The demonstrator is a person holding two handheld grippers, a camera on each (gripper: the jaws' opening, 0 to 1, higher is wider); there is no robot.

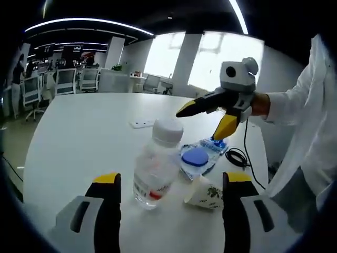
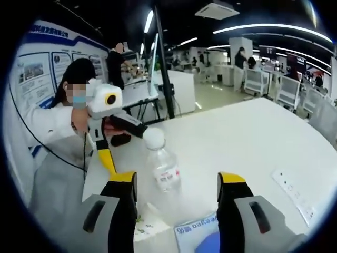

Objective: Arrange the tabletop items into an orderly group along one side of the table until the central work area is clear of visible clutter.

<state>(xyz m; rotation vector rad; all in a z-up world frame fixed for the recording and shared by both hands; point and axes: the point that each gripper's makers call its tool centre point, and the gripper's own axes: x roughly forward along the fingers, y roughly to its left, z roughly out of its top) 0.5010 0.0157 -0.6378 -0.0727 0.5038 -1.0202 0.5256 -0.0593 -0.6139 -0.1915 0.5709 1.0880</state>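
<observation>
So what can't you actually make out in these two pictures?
- Bottle label: print too small, left gripper view.
- Paper cup: lying on its side, its mouth turned away, left gripper view.
- Blue packet: cut off by the bottom edge, right gripper view.
- Flat white object: too small to identify, left gripper view.
- Cable: runs off the table edge.
</observation>
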